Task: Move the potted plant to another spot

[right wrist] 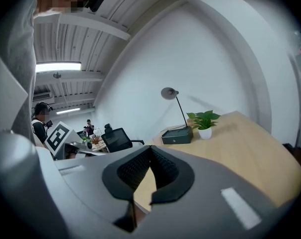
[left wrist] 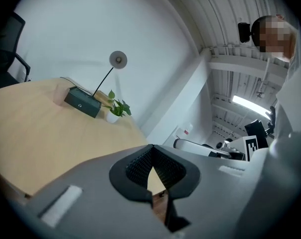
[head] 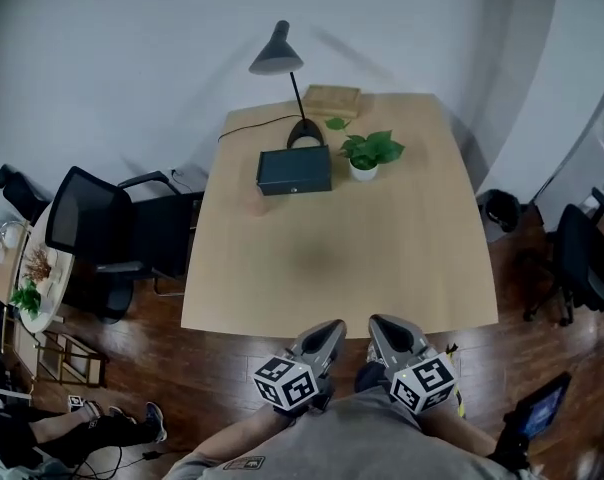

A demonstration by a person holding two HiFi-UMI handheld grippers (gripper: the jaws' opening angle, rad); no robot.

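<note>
The left gripper [head: 330, 330] and right gripper [head: 382, 326] are held side by side close to the person's body, just short of the table [head: 332, 268] edge. Both point almost level, with their jaws pressed together and empty. Marker cubes hide the hands. The potted plant [head: 367, 155] stands at the table's far end, just right of a dark box [head: 294, 170] and near the lamp [head: 282, 63]. Only the right gripper view shows people at a distant desk.

Potted plant [head: 365, 155]: sat at the bench's [head: 382, 268] far end, just right of the box [head: 294, 170].
Lamp [head: 275, 58]: stood right behind the box.
Chair [head: 92, 223]: left of the bench.
Left tongs [head: 332, 328], right tongs [head: 382, 325]: side by side off the near edge.
</note>
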